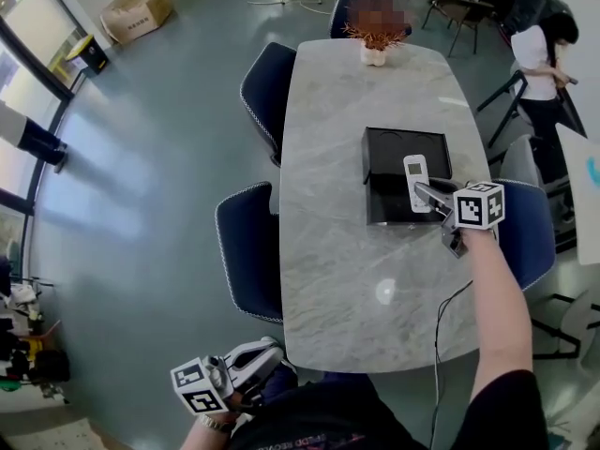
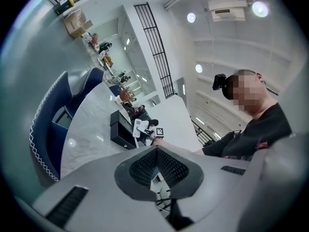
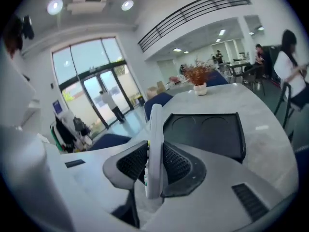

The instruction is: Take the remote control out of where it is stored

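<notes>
Clamping remote control (image 1: 415,172), right tongs (image 1: 429,197)

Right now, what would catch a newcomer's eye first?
The white remote control stands out, clamped edge-on in the right claw over the black box on the marble table. The left claw sits shut and empty off the table's near edge.

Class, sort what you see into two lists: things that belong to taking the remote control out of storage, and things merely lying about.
Belongs to the job:
remote control
black box
right gripper, jaws shut on the remote control

Merely about:
potted plant
blue chairs
cardboard box on the floor
left gripper, jaws shut, empty
</notes>
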`<state>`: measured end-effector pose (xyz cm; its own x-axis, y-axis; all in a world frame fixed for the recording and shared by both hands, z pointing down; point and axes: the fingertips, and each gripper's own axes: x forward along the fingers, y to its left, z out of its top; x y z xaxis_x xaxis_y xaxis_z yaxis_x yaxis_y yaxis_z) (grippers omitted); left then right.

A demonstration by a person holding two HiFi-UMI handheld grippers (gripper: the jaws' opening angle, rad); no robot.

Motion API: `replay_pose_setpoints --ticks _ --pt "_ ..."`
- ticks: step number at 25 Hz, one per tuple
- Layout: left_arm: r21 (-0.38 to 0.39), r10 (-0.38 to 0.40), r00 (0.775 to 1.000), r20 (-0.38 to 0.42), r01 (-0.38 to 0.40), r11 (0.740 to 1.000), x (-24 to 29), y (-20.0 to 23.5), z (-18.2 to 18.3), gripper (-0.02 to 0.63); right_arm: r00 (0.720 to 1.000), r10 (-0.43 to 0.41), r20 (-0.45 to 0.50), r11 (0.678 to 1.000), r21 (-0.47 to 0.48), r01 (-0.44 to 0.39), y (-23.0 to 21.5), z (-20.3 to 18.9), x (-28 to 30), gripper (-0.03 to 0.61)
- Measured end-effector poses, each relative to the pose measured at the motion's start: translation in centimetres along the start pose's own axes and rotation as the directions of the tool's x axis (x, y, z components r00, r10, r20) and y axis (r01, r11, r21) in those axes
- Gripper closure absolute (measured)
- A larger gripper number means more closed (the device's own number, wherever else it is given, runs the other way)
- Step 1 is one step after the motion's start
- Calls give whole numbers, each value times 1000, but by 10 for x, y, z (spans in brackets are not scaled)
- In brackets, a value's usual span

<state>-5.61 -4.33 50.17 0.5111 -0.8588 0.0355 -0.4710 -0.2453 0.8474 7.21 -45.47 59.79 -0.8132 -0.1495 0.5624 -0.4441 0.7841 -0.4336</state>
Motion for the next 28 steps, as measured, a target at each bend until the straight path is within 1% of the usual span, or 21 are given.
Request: replay_pose_setpoints --ticks 2,4,7,9,11,12,14,18,22,25,28 --pt "10 -19 1000 -19 19 1000 0 -2 1 609 991 9 135 991 133 -28 10 8 -15 471" --pt "20 -40 998 -38 41 999 -1 -4 3 609 970 -5 241 971 232 -52 21 10 -29 471" --pt "30 -72 996 -60 74 997 -4 -6 9 609 934 -34 355 925 366 -106 43 1 -48 471" --pt "31 -97 993 -69 100 995 -7 -8 11 609 902 -15 431 891 415 -184 70 -4 -57 471" --pt "30 -124 989 -82 127 992 -10 -9 13 609 868 6 497 873 421 -248 100 -9 -66 471" --pt "30 -138 986 -91 141 990 -12 -10 15 609 856 7 517 866 424 -263 114 -14 -70 471" --pt "31 -164 981 -108 168 985 -17 -12 18 609 843 -2 539 855 438 -278 140 -25 -77 471" --pt "41 -201 970 -135 208 977 -29 -20 25 609 836 -13 549 835 466 -293 189 -52 -88 471" --pt "50 -221 961 -164 232 972 -43 -23 28 609 827 -31 561 818 489 -301 232 -78 -97 471" --pt "52 -238 954 -183 251 967 -54 -26 26 609 819 -45 572 802 509 -312 264 -96 -99 471" --pt "58 -252 946 -206 269 961 -65 -30 22 609 811 -39 584 787 518 -335 300 -112 -101 471"
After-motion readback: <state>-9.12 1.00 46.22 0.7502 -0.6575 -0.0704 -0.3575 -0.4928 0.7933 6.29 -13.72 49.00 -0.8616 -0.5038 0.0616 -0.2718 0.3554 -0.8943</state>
